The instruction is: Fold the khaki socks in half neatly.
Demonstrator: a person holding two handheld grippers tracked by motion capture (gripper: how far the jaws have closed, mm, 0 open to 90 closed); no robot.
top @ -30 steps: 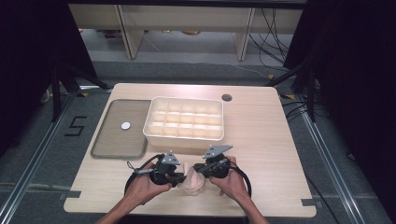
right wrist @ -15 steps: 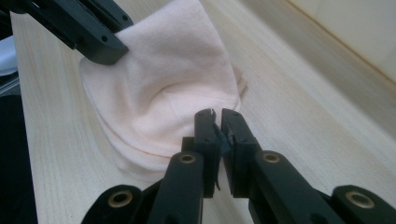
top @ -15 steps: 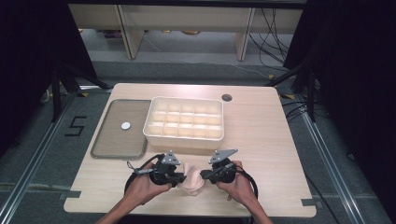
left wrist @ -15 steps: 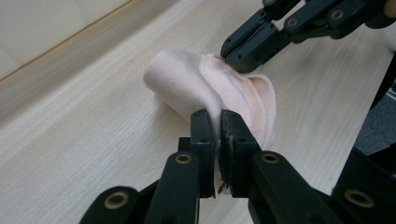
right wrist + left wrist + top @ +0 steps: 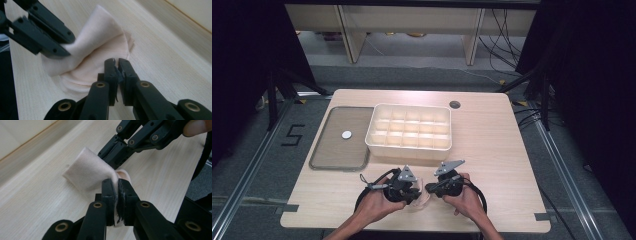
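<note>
High view: both grippers, left (image 5: 414, 192) and right (image 5: 431, 188), pinch the pink cloth (image 5: 422, 199) below the compartment box (image 5: 409, 131); folding seems underway, next a lift together

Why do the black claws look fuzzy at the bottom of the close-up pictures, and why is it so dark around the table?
Left gripper view: the pink cloth is sharp, the jaw bases nearest the lens blur. Right gripper view: the same, with soft edges on the cloth. High view: light falls on the table; the surroundings stay nearly black.
</note>
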